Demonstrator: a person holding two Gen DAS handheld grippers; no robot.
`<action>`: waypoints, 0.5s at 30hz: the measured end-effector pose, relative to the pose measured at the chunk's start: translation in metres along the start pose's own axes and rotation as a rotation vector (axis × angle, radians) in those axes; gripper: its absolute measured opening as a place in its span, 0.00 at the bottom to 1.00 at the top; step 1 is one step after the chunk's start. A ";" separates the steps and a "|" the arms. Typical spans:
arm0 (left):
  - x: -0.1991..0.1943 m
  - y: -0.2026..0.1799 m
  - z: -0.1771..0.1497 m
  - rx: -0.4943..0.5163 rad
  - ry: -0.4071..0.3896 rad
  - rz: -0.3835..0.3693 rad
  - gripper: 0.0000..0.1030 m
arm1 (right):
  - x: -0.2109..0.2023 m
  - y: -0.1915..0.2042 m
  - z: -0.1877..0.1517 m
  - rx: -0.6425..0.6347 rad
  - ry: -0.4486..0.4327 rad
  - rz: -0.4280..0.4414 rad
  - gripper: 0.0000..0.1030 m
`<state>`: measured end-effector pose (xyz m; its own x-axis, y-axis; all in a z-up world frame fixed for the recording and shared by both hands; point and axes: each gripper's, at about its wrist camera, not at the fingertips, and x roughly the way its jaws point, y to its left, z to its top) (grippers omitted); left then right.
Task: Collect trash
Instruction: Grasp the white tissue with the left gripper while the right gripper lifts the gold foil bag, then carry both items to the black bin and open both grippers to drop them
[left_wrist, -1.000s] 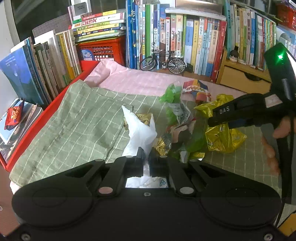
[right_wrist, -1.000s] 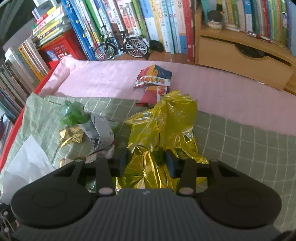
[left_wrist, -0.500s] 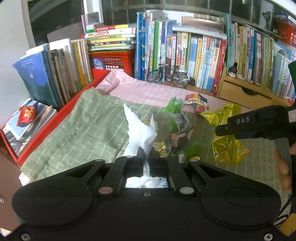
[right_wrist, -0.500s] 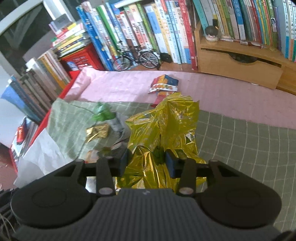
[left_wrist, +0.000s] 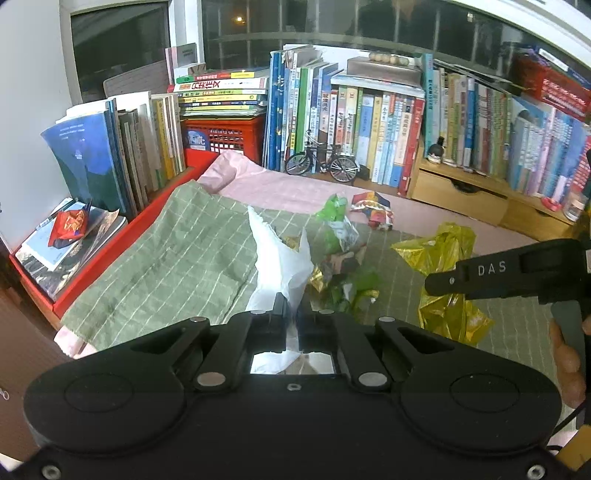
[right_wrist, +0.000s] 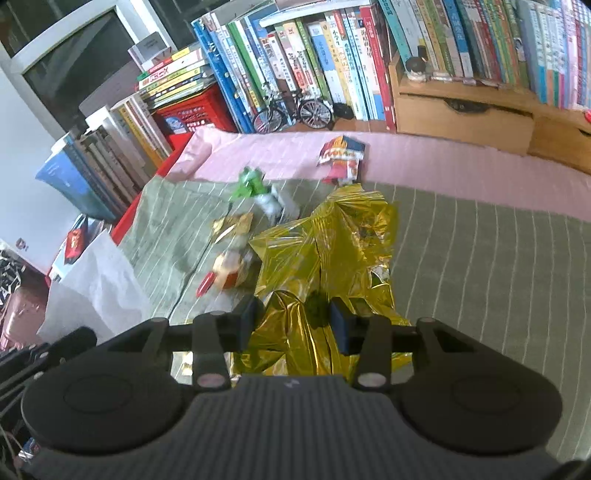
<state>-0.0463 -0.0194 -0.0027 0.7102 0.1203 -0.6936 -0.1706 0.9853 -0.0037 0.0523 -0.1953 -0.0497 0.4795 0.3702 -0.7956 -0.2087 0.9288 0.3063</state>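
Left gripper (left_wrist: 291, 308) clenched on white paper bag (left_wrist: 280, 262). Right gripper (right_wrist: 295, 317) grasps gold foil wrapper (right_wrist: 325, 243). Loose wrappers (left_wrist: 341, 266) lie on green cloth (left_wrist: 166, 258) between them, just beyond the bag; left gripper nearer.

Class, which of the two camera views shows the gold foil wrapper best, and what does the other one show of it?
The right wrist view: the gold foil wrapper fills the centre, gripped by the right gripper. In the left wrist view the gold foil wrapper sits off to the right, partly hidden behind the right gripper's arm.
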 end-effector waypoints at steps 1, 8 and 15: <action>-0.006 0.003 -0.005 0.002 0.000 -0.003 0.05 | -0.004 0.003 -0.007 0.001 0.006 0.001 0.46; -0.033 0.035 -0.047 -0.004 0.029 -0.013 0.05 | -0.023 0.029 -0.050 -0.025 0.042 0.015 0.46; -0.045 0.070 -0.096 -0.030 0.086 -0.007 0.05 | -0.027 0.063 -0.093 -0.098 0.090 0.058 0.46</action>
<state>-0.1561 0.0328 -0.0405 0.6503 0.1014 -0.7529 -0.1873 0.9819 -0.0296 -0.0535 -0.1485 -0.0577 0.3869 0.4154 -0.8232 -0.3183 0.8981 0.3036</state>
